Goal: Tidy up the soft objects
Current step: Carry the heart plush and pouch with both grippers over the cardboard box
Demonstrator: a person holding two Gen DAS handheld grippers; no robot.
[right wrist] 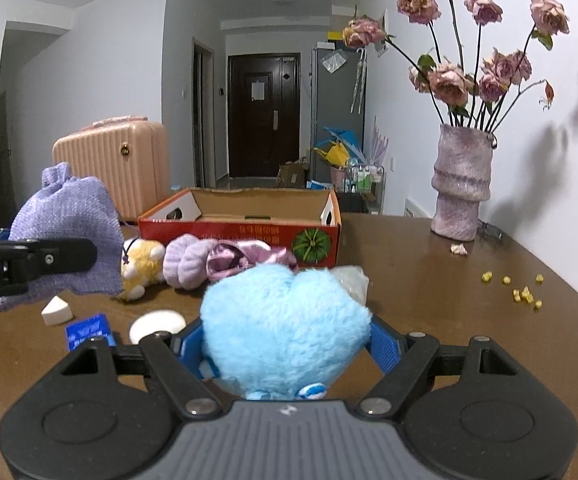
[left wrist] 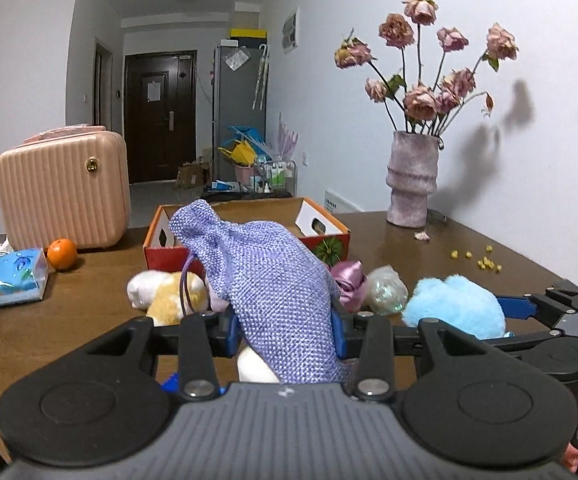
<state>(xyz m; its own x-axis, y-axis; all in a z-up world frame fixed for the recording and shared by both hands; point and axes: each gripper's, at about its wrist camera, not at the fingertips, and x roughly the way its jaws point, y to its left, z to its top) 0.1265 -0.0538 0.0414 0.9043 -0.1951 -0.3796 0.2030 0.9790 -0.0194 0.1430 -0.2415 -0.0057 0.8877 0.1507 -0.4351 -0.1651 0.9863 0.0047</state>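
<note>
- Drawstring pouch (left wrist: 273, 288) sits between the left tongs (left wrist: 285, 332).
- Plush heart (right wrist: 285, 320) sits between the right tongs (right wrist: 289, 346).
- Cardboard box (right wrist: 249, 232) stands on the worktop (right wrist: 429, 300) beyond both tongs; vase (right wrist: 461, 188) stands to the right.

Pink suitcase (left wrist: 63, 188), orange (left wrist: 62, 254), vase (left wrist: 411, 178) on table (left wrist: 469, 280).

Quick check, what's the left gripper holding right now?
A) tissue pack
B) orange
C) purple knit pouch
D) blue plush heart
C: the purple knit pouch sits clamped between the left gripper fingers, lifted off the table; the blue plush heart is in the right gripper, and the orange and tissue pack lie on the table.
</note>
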